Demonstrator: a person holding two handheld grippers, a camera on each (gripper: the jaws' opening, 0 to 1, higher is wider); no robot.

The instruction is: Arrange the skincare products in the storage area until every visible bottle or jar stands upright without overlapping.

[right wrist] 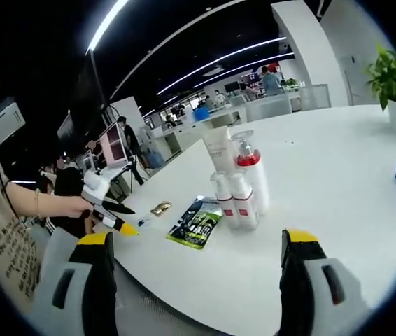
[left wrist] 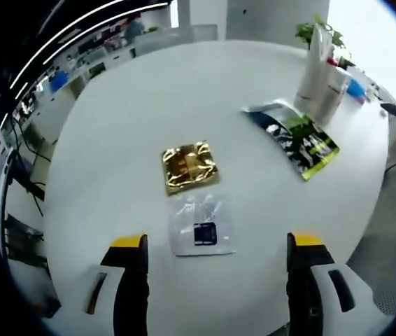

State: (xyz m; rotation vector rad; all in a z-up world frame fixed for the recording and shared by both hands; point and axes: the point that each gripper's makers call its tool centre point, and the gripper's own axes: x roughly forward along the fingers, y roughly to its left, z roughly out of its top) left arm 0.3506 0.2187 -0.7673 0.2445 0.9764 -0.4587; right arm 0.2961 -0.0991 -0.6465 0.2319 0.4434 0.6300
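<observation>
A round white worktop (left wrist: 149, 112) stands in an open office. The left hand-held gripper (left wrist: 215, 255) hovers wide open and empty; just ahead between its jaws lies a clear sachet (left wrist: 200, 224), a gold sachet (left wrist: 189, 166) beyond it, a green-black packet (left wrist: 294, 137) farther right. The right hand-held gripper (right wrist: 194, 255) is also wide open and empty, facing upright white bottles (right wrist: 238, 183) clustered ahead.

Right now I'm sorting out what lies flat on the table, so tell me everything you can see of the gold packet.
The gold packet is a small, roughly square sachet of shiny, crinkled foil, lying flat on the white table. It sits apart from the green-and-black sachet, and its lower edge meets or nearly meets the clear sachet; contact cannot be told. No tool touches it. In the right gripper view it shows small, beside the green-and-black sachet.
</observation>
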